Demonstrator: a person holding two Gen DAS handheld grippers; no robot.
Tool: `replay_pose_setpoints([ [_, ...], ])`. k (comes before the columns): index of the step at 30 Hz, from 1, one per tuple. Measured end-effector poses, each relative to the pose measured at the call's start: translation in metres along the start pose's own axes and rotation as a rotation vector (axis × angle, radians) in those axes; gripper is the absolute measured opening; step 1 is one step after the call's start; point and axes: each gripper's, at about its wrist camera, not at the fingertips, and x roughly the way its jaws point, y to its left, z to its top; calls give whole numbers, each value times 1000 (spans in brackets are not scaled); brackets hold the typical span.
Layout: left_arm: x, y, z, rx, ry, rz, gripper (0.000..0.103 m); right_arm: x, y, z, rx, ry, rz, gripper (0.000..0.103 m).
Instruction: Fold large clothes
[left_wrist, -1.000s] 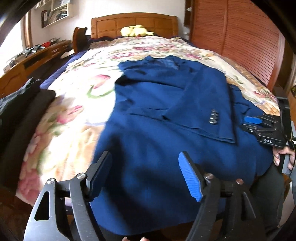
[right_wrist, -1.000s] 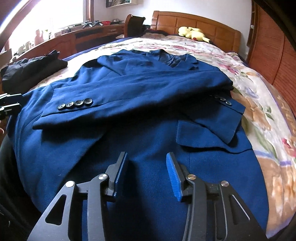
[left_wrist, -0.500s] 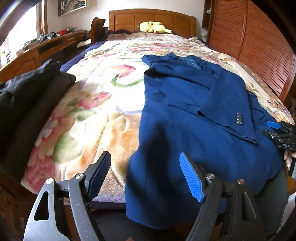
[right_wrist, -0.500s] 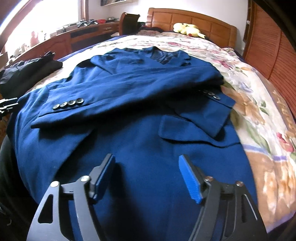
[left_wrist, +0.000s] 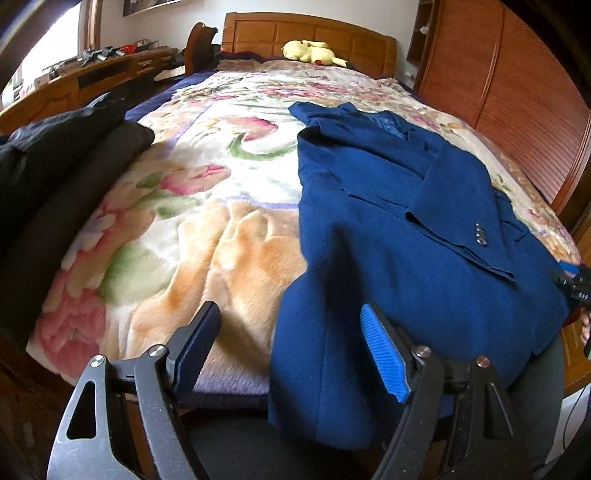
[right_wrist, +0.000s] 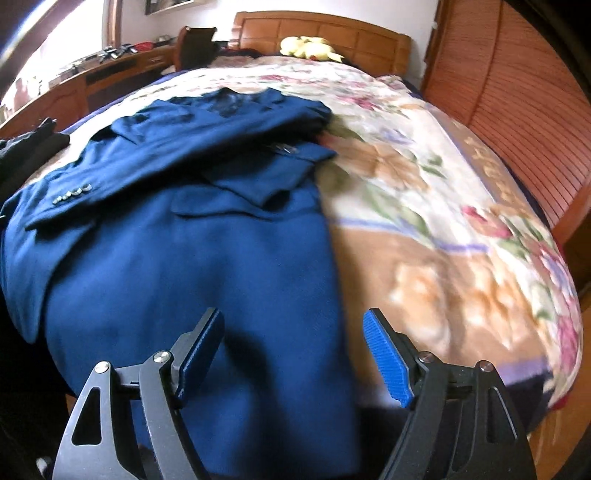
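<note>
Left gripper (left_wrist: 290, 349) and right gripper (right_wrist: 293, 356) both spread wide, empty, above blue jacket (left_wrist: 406, 236) hem corners.

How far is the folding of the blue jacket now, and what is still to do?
Done: the blue jacket lies flat on the floral blanket, both sleeves crossed over its front. In hand: nothing; the left gripper and right gripper are open, each over a bottom corner of the hem. Left: probably gripping the hem and folding the body upward.
</note>
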Motion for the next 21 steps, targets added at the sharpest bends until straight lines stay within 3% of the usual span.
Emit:
replay_pose_setpoints([
  [2,-5,2,-3,7,-8,-23,76,2,-7,-7,20,14,19,79],
  [7,-14,2,-9,8,-14,-61,44,1,-11,-7,37,5,56,77],
  [8,-15,0,-9,15,-15,-63,41,-1,-10,-8,34,5,60,74],
  [10,-15,-6,-11,51,-12,-56,32,-3,-8,-10,15,6,86,55],
  [12,-14,-9,-12,67,-8,-48,32,-4,-7,-12,-6,12,130,42],
  [16,-8,-5,-17,55,10,-49,32,-8,-3,-14,-31,25,167,26],
  [21,-8,-6,-17,68,14,-45,32,-1,-10,-14,-16,24,212,22],
])
